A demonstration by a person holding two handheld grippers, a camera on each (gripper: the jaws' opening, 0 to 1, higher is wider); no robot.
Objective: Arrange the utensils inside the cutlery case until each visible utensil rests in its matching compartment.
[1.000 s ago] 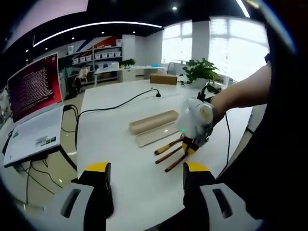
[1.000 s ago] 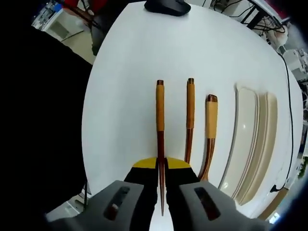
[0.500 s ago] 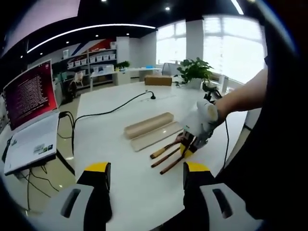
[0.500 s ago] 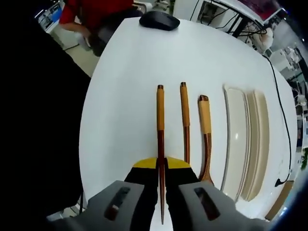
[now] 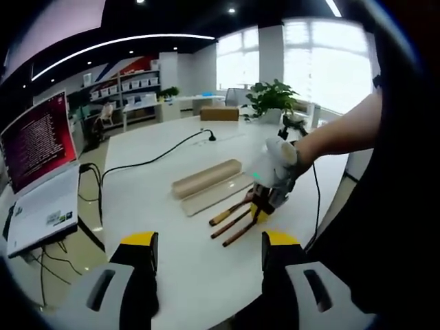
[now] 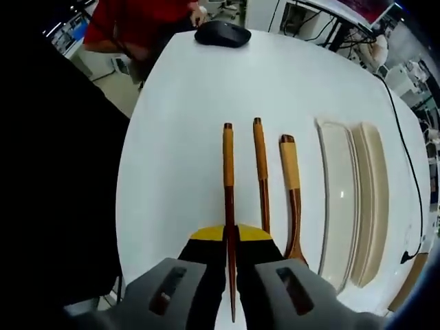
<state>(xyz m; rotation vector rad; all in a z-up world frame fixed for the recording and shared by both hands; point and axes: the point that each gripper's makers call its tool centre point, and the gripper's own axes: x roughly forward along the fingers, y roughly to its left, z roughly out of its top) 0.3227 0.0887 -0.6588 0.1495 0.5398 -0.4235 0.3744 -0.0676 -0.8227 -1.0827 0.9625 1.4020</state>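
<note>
Right gripper view — utensil (image 6: pixel 228 185) tip hidden between fingers (image 6: pixel 210 258).

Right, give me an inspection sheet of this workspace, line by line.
Surface: white table, bare around the utensils.
Job's things: three wooden-handled utensils; one clamped, two lying parallel beside it; open cutlery case and its lid alongside, case holds no utensil.
Clutter: black mouse; laptop.
Grippers: right gripper shut on the utensil; left gripper open, holding nothing.
Cables: black cable across the table, more by the laptop.
Surroundings: potted plant, shelves, windows; person in red behind the table.
</note>
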